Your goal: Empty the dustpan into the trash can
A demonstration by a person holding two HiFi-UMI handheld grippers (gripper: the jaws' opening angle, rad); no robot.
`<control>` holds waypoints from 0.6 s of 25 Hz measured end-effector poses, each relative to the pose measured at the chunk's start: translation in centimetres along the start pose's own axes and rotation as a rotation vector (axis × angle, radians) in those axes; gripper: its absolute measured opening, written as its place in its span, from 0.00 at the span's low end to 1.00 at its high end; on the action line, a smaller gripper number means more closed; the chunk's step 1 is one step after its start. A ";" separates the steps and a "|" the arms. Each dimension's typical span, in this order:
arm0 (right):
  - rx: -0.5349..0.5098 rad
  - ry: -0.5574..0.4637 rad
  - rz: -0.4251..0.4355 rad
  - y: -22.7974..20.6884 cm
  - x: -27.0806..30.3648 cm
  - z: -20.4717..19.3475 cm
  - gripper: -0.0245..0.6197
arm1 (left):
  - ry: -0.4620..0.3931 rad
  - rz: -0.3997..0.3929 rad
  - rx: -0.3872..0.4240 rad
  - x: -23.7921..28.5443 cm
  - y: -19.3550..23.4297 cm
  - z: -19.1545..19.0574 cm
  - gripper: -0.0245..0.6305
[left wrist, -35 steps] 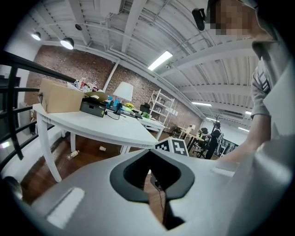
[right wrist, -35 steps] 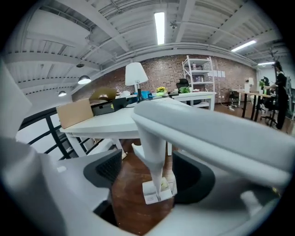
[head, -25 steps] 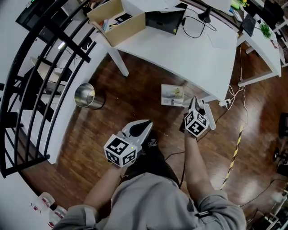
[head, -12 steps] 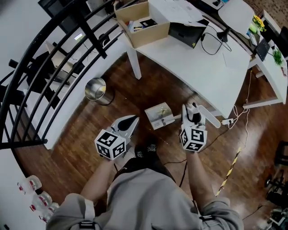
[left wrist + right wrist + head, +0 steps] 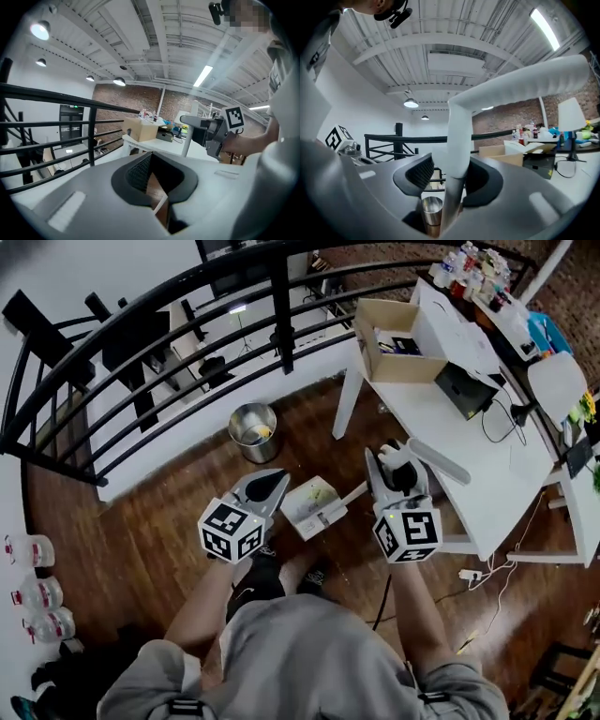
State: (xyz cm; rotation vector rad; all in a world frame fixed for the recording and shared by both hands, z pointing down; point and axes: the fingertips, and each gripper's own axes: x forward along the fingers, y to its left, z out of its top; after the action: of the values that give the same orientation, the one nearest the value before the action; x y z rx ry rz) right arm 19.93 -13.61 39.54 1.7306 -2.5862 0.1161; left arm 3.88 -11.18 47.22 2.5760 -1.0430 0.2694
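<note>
In the head view my right gripper [image 5: 394,460] is shut on the long white handle [image 5: 441,461] of a white dustpan [image 5: 309,507]. The pan hangs above the wooden floor between the two grippers, with bits of litter in it. A steel trash can [image 5: 253,430] stands on the floor by the railing, just beyond the pan. My left gripper [image 5: 278,482] is shut and holds nothing, its tip beside the pan's left edge. In the right gripper view the handle [image 5: 458,140] runs up between the jaws, and the can [image 5: 431,208] shows low behind it.
A black railing [image 5: 187,296] curves behind the can. On the right stands a white desk [image 5: 487,474] with a cardboard box [image 5: 398,352] on it, one leg close to my right gripper. Bottles [image 5: 33,587] stand at the far left. A cable [image 5: 487,601] lies on the floor at the right.
My right gripper has lifted the dustpan off the floor by the desk and carried it left toward the can. My left gripper moved along beside it. The view has swung toward the railing.
</note>
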 end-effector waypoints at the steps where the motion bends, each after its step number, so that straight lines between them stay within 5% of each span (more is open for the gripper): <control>1: -0.011 -0.014 0.033 1.3 1.3 1.3 0.30 | -0.009 0.025 0.001 -0.7 1.6 0.4 0.04; 7: -0.081 -0.081 0.162 9.1 9.7 8.2 0.30 | -0.056 0.116 -0.048 -4.8 11.7 2.2 0.04; 15: -0.092 -0.110 0.152 13.6 19.5 11.3 0.30 | -0.083 0.114 -0.079 -7.5 22.8 4.7 0.04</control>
State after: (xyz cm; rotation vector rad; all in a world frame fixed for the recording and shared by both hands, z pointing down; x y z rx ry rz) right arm 0.11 -27.28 28.88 1.5520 -2.7508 -0.0973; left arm -17.17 -23.46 46.27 2.4801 -1.2081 0.1473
